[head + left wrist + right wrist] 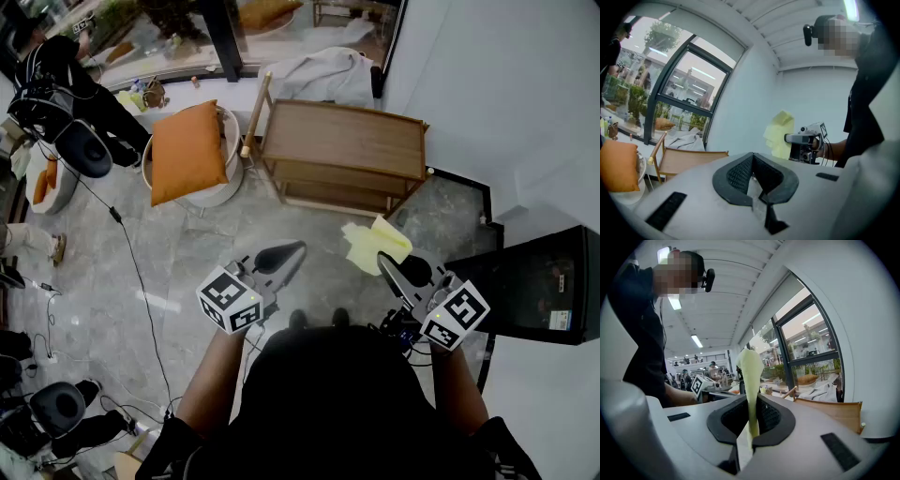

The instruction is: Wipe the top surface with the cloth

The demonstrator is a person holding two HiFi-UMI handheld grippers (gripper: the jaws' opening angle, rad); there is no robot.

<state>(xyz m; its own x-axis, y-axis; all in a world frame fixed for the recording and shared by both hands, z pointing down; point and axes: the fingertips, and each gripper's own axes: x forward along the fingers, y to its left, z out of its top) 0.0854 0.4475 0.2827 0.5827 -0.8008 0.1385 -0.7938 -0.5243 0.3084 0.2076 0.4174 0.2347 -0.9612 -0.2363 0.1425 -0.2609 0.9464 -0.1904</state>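
1. The right gripper (386, 264) has its fingers (729, 420) closed on one edge of the cloth (372, 244). The rest of the cloth sticks out past the fingertips, probably to leave a loose flap for wiping.
2. The cloth is pale yellow, thin, soft and creased. Seen edge-on from the right gripper view, it is a narrow folded strip pinched between dark ribbed pads.
3. The left gripper (284, 253) has its fingers together with nothing between them. It is held level beside the right one and looks idle, so this seems to be a one-gripper job.
4. The tabletop (342, 139) lies ahead of both sets of fingers, well apart from them. The cloth is not touching it, so wiping has not begun.
5. The tabletop is flat brown wood, smooth, with a low raised rim and shelves below. It is bare, so a wipe should sweep it freely.
6. An orange cushion (187, 150), plump fabric, sits ahead and left of the left fingers.
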